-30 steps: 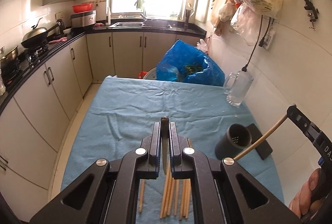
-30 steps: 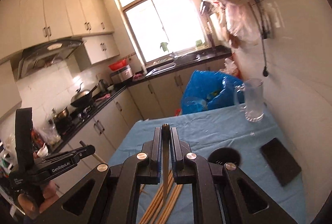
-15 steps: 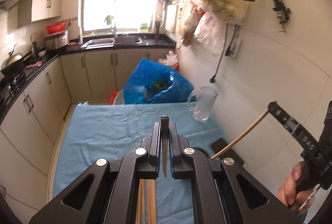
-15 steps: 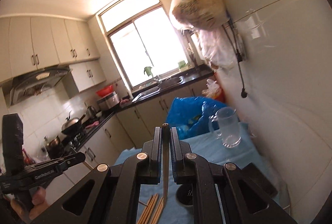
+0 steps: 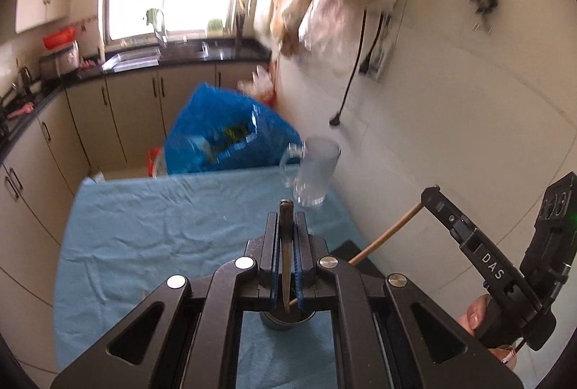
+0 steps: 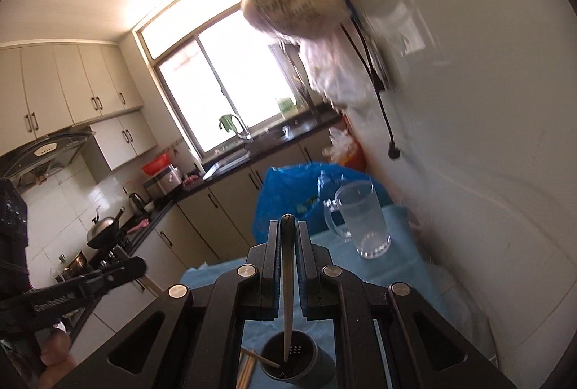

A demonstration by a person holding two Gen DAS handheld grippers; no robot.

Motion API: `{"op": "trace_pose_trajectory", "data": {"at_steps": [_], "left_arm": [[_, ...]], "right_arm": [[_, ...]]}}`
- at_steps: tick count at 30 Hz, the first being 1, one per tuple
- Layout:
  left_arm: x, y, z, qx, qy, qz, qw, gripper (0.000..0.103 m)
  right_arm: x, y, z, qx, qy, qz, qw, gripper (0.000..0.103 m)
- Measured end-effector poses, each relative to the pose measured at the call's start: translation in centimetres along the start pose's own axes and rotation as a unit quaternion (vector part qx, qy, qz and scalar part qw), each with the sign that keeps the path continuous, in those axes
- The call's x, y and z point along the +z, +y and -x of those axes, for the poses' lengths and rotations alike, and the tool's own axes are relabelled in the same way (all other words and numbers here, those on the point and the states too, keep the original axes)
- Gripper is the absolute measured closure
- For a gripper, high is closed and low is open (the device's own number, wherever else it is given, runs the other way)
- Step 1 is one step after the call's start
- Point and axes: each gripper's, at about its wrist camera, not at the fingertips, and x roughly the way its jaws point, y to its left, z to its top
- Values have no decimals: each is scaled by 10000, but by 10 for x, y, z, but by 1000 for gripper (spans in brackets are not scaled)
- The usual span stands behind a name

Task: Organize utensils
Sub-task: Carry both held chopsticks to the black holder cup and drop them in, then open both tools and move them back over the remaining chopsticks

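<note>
A single chopstick (image 5: 286, 255) is clamped between the closed fingers of the left gripper (image 5: 286, 237); its blunt end projects past the fingertips and its long axis runs back along the fingers, down toward the dark utensil holder (image 5: 286, 321) seen directly below. In the right wrist view a second chopstick (image 6: 287, 284) is pinched the same way by the right gripper (image 6: 287, 244), jaws closed on it, thick end up and forward, tapered tip pointing steeply down into the open mouth of the utensil holder (image 6: 297, 365). Whether the tip touches the perforated bottom cannot be told. Another chopstick tip (image 6: 265, 361) leans across the holder's rim from the left.

From the left wrist, the right gripper (image 5: 432, 196) is seen to the right, with its chopstick (image 5: 386, 235) slanting down-left toward the holder.

The holder stands on the blue tablecloth (image 5: 151, 237), near the table's right edge, beside the white wall (image 5: 450, 144). A glass mug (image 6: 362, 221) stands farther back on the same side, and a blue bag (image 5: 227, 136) lies beyond the far edge. Open cloth is spread to the left of the holder.
</note>
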Motion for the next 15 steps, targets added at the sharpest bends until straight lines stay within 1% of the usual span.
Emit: {"op": "trace_pose_trajectory", "data": {"at_steps": [4,6,10,12,13,14,15], "left_arm": [[-5,6,-45,22,476,38,9989,97],[-6,10,-64,74,646,89,9978,97],[-9,15,-82,188,771,120,9968,97],[-9,16,-87,248,752,112,9968,96],[-8,16,-89,255,751,107,9968,95],[-8,17,-89,256,755,110,9968,93],[-8,17,-90,252,765,130,9967,86]], "right_arm": [[-10,-11,-31,-6,426,-66,9991,95],[-16,-15,-43,-53,596,-61,9982,95],[-24,-23,-62,-88,855,-99,9963,94],[-26,-26,-63,-108,841,-129,9963,94],[-26,-27,-63,-106,824,-136,9965,92],[-26,-28,-61,-106,809,-115,9966,89],[-26,-27,-61,-125,782,-98,9968,88]]}}
